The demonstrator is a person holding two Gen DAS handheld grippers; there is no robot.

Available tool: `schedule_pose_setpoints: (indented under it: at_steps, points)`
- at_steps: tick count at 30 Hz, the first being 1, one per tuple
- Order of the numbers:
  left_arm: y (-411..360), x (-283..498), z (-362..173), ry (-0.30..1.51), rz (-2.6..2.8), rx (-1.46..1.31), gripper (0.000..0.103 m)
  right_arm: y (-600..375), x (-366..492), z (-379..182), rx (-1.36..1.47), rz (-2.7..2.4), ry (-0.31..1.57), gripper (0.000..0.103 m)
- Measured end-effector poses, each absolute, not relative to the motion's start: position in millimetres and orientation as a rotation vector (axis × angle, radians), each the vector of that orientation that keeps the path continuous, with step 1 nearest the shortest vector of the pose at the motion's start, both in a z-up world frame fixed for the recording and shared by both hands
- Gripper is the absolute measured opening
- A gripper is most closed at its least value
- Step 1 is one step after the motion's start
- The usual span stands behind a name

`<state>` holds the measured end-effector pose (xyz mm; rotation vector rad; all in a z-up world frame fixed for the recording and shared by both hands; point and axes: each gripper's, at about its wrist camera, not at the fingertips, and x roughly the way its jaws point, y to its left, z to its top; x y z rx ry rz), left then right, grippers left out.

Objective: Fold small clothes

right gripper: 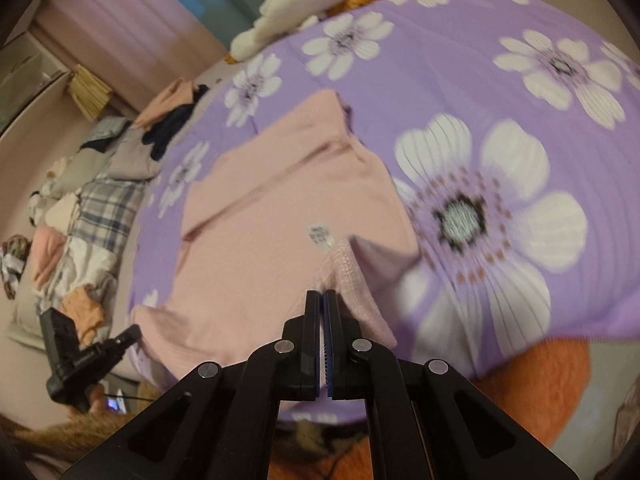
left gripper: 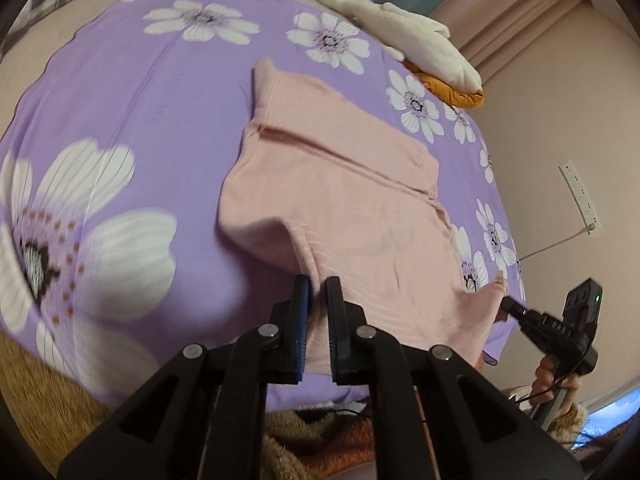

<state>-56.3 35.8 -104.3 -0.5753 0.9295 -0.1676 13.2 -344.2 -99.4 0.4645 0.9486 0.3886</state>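
Note:
A small pink knit garment [left gripper: 340, 200] lies on a purple flowered bedspread [left gripper: 140, 120], its far part folded over. My left gripper [left gripper: 318, 284] sits at the garment's near edge, jaws narrowly apart with pink fabric between them. My right gripper [right gripper: 323, 294] is shut on the garment's ribbed hem corner [right gripper: 344, 264], lifting it slightly; a white care label [right gripper: 320, 236] shows beside it. The garment [right gripper: 280, 208] fills the middle of the right wrist view. The right gripper also shows in the left wrist view [left gripper: 508, 302], and the left gripper in the right wrist view [right gripper: 134, 332].
A white and orange plush toy [left gripper: 400, 32] lies at the bed's far edge. A pile of clothes and a plaid blanket [right gripper: 100, 208] lie left of the bedspread. An orange cushion [right gripper: 532, 380] sits below the bed's near edge. A power strip [left gripper: 580, 196] hangs on the wall.

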Motion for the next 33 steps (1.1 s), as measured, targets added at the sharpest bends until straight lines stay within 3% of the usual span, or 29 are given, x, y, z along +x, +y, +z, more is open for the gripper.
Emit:
schedule_pose_setpoints:
  at_steps: [8, 21, 24, 26, 29, 33]
  points:
    - [46.9, -8.3, -101.9, 0.921, -0.127, -0.534, 0.004, -339.6, 65.8, -86.9, 0.426, 0.357, 0.914, 0.003]
    - [51.3, 34.5, -126.9, 1.022, -0.063, -0.543, 0.002, -329.6, 130.4, -131.3, 0.348, 0.195, 1.046, 0.003]
    - [54.0, 22.7, -120.3, 1.016, -0.073, -0.552, 0.011, -326.7, 123.4, -129.3, 0.328, 0.205, 1.041, 0.003]
    - [50.3, 15.5, -118.9, 1.025, -0.085, -0.54, 0.032, -325.7, 118.4, -125.3, 0.298, 0.192, 1.031, 0.003]
    - [41.4, 4.3, -119.5, 1.035, -0.103, -0.509, 0.053, -324.9, 110.6, -120.6, 0.272, 0.176, 1.009, 0.003]
    - [31.7, -3.7, -130.7, 1.068, -0.138, -0.542, 0.06, -323.2, 107.2, -118.3, 0.249, 0.171, 1.001, 0.003]
